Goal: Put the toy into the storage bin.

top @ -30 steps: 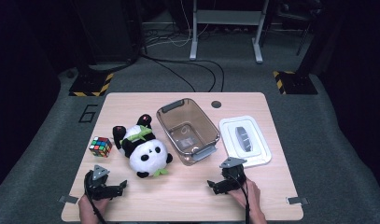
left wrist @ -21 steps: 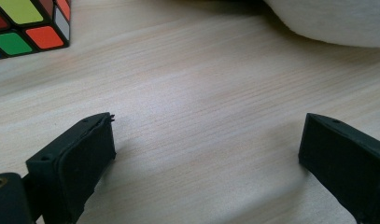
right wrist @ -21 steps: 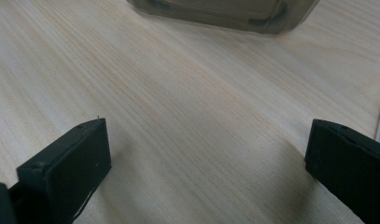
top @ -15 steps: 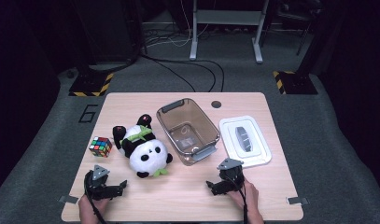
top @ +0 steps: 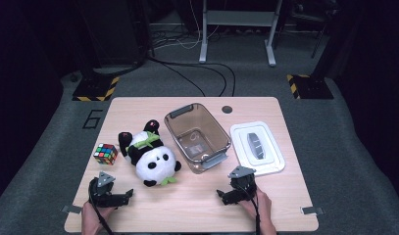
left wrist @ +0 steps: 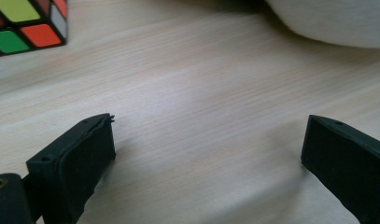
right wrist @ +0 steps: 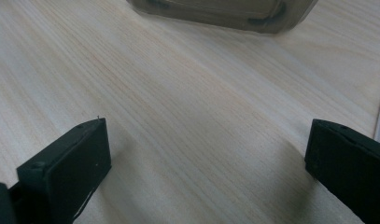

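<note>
A panda plush [top: 148,157] lies on its back on the wooden table [top: 187,205], left of a clear plastic bin [top: 197,137]. A colour cube [top: 105,153] sits left of the panda, and its corner also appears in the left gripper view [left wrist: 26,23]. A white lid [top: 257,147] lies right of the bin. My left gripper [top: 119,197] rests on the table near the front left, open, nothing between its jaws [left wrist: 206,158]. My right gripper [top: 225,196] rests near the front right, open and empty [right wrist: 206,158], with the bin's base [right wrist: 225,11] ahead.
A round cable hole [top: 227,109] sits near the table's far edge. Beyond the table are grey carpet, black cables [top: 187,73], a metal stand [top: 236,29] and yellow-black striped floor plates [top: 94,90]. Bare wood lies between the two grippers.
The right gripper has shifted slightly back toward the front edge. The left gripper and the objects have not moved.
</note>
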`<state>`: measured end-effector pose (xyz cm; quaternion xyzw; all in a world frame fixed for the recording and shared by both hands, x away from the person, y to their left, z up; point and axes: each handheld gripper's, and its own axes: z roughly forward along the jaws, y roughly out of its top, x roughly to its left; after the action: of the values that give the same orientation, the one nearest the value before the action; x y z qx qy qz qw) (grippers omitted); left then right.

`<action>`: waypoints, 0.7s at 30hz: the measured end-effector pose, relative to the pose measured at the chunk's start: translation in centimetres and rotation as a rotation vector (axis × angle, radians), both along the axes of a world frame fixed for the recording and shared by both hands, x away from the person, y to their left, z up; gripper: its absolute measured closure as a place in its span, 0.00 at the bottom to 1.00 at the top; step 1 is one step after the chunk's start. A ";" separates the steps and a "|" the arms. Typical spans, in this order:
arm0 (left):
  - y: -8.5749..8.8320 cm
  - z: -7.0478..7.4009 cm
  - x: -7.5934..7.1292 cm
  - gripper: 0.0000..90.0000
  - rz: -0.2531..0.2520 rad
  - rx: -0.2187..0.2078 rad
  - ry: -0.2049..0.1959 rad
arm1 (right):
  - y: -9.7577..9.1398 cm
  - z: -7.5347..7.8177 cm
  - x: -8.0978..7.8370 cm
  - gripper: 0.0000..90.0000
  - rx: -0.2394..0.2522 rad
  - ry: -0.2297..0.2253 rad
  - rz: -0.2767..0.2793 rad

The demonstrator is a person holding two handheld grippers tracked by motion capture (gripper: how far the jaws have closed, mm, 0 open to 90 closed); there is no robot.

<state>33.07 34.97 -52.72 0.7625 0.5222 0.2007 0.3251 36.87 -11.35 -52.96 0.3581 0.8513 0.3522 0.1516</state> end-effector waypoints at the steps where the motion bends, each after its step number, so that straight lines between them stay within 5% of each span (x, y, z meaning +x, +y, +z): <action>1: 0.1 0.2 0.0 0.03 -0.015 -0.021 0.017 | 0.0 0.0 0.0 0.00 0.001 0.000 0.001; 21: 1.1 7.2 -0.1 0.05 -0.102 -0.142 -0.086 | -0.1 0.0 0.0 0.00 -0.003 0.000 0.007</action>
<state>32.95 36.05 -45.47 0.7537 0.4813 0.1787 0.4102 36.89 -11.40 -52.96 0.3550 0.8531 0.3513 0.1511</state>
